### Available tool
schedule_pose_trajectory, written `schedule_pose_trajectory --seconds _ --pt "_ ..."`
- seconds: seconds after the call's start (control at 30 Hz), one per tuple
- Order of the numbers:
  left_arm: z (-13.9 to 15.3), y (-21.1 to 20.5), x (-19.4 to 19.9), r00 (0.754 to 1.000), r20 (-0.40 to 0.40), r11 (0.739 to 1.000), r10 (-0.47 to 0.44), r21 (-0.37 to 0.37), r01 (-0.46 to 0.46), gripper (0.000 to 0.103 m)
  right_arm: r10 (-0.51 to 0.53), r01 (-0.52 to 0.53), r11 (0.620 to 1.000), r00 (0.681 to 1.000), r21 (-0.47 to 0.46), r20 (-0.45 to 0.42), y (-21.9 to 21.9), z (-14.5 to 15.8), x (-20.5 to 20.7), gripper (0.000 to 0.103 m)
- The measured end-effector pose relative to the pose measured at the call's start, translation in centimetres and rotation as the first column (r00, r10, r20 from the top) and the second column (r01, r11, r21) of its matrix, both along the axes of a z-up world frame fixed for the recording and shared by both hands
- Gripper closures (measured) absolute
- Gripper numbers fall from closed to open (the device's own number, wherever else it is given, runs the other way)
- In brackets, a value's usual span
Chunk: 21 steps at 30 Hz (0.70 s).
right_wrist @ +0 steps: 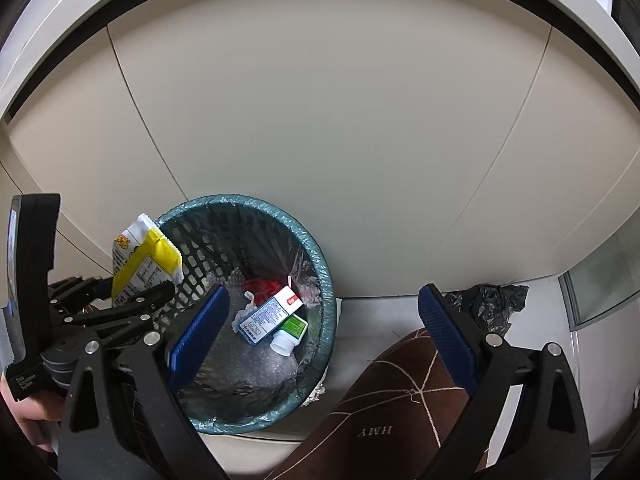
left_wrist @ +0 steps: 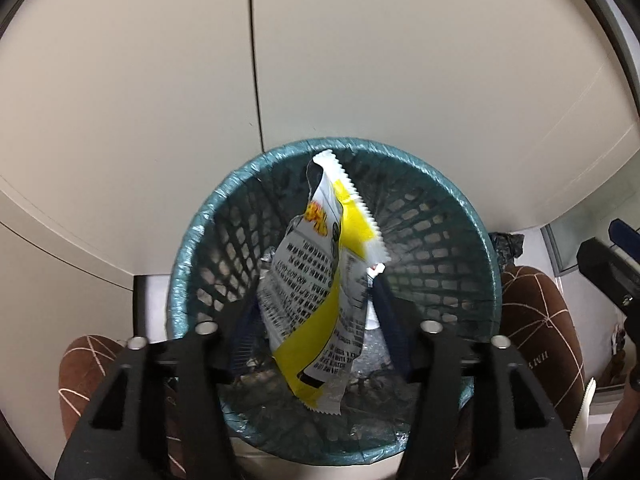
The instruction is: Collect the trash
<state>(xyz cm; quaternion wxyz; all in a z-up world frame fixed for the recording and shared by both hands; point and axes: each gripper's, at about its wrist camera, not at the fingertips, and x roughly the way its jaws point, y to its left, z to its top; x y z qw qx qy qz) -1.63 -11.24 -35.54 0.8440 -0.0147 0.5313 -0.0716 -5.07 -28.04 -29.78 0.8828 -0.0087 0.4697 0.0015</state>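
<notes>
My left tongs [left_wrist: 316, 320] are open, and the yellow wrapper [left_wrist: 324, 280] hangs loose between them, right over the bin [left_wrist: 188, 248]. It looks light, thin and crinkly; pinch an edge. My right tongs [right_wrist: 324, 332] gape empty beside the bin.

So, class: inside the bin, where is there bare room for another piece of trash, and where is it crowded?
Bare liner lies on the near floor of the teal bin, below the blue-and-white box. The box, green bottle, red wrapper crowd the far side.
</notes>
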Motion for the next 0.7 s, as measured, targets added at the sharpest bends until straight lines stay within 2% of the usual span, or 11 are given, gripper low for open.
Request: schedule_pose_trajectory --seconds 0.13,0.2,0.27,0.5,0.6,0.7 --pt "1.4 0.7 -0.4 0.999 0.030 1.000 0.015 0.003 -0.015 0.025 0.009 -0.009 1.000 1.000 0.002 0.005 0.4 0.3 0.0 0.012" --pt "2.4 0.8 -0.6 0.999 0.051 1.000 0.011 0.004 -0.011 0.020 0.012 -0.012 1.000 1.000 0.006 0.007 0.7 0.6 -0.1 0.012" --pt "3.1 0.9 -0.8 0.998 0.068 1.000 0.010 0.012 -0.011 0.011 0.014 -0.014 1.000 1.000 0.005 0.011 0.9 0.9 -0.2 0.012" --pt "4.4 2.0 -1.5 0.997 0.067 1.000 0.027 0.002 -0.027 0.008 0.012 -0.012 1.000 1.000 -0.001 0.022 1.2 2.2 -0.9 0.012" --pt "6.2 2.2 -2.1 0.996 0.081 0.999 0.040 0.011 -0.041 0.007 0.015 -0.016 1.000 1.000 0.006 0.022 1.1 3.6 -1.1 0.012" --pt "9.2 2.8 -3.1 0.989 0.139 0.999 0.052 0.003 -0.053 0.006 0.011 -0.012 1.000 0.999 0.015 0.054 1.2 6.2 -1.5 0.012"
